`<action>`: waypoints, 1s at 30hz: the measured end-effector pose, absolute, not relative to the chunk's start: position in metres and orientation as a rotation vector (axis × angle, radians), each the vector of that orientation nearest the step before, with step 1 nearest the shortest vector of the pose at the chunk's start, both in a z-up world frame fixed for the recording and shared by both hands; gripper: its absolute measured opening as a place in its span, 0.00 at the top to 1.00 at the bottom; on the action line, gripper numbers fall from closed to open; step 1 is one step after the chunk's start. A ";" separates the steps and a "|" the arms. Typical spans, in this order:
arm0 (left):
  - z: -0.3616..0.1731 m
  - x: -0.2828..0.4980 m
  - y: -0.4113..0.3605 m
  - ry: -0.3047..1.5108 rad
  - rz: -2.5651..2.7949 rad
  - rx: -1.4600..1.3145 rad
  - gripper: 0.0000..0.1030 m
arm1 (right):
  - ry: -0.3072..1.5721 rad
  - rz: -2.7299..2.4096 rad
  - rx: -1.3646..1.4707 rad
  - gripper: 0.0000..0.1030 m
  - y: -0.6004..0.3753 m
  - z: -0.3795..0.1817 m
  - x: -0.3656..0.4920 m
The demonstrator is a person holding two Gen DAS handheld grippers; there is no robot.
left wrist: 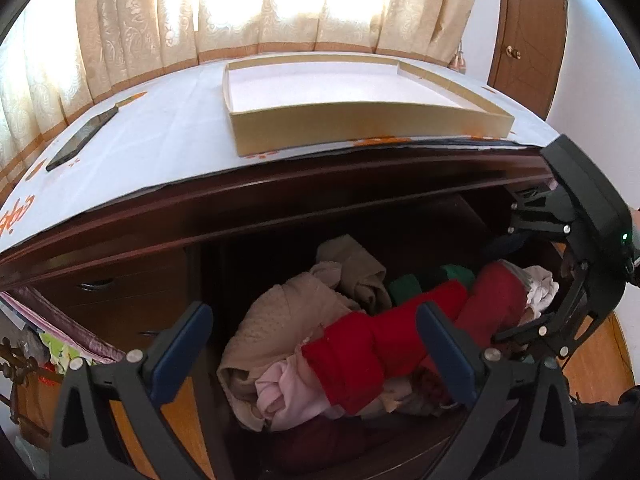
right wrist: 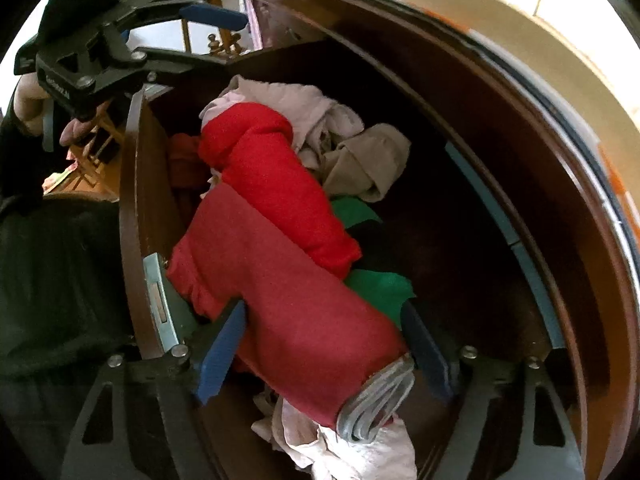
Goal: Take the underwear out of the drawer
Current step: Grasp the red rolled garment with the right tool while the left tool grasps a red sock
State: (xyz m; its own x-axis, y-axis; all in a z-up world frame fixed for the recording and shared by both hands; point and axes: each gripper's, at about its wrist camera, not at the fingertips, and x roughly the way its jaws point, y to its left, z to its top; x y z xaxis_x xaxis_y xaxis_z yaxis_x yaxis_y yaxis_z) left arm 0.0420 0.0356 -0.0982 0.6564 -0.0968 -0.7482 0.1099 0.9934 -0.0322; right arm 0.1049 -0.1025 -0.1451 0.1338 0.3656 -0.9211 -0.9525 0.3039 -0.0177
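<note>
2 blue pads (right wrist: 222,354) of the right claw (right wrist: 320,354) flank 1 dark-red roll (right wrist: 292,304).

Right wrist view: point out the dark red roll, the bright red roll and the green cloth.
dark red roll (right wrist: 296,304), right wrist view, middle of its body.
bright red roll (right wrist: 268,176), right wrist view, middle of its upper side.
green cloth (right wrist: 382,288), right wrist view, lower visible patch.

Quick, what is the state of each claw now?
Left claw: open, holding nothing, above the clothes.
Right claw: around the dark red roll; grip cannot be told.
</note>
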 end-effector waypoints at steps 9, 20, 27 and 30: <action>-0.095 0.042 0.032 0.845 -0.124 0.015 0.00 | 1.045 1.146 -0.814 0.33 -0.096 -0.162 0.098; -0.096 0.043 0.031 0.847 -0.145 -0.001 0.00 | 0.948 1.112 -0.737 0.70 -0.104 -0.160 0.064; -0.098 0.044 0.029 0.852 -0.145 -0.005 0.00 | 0.888 1.066 -0.498 0.71 -0.129 -0.142 0.060; -0.098 0.044 0.024 0.850 -0.152 0.009 0.00 | 0.882 1.045 -0.407 0.71 -0.136 -0.137 0.068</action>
State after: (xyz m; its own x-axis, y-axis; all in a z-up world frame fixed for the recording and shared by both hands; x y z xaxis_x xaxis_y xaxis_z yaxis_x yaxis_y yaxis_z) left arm 0.0436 0.0242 -0.0975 0.6500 -0.1303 -0.7487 0.1378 0.9891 -0.0525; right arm 0.0680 -0.1363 -0.1365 0.2130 0.5740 -0.7907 -0.8758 0.4710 0.1060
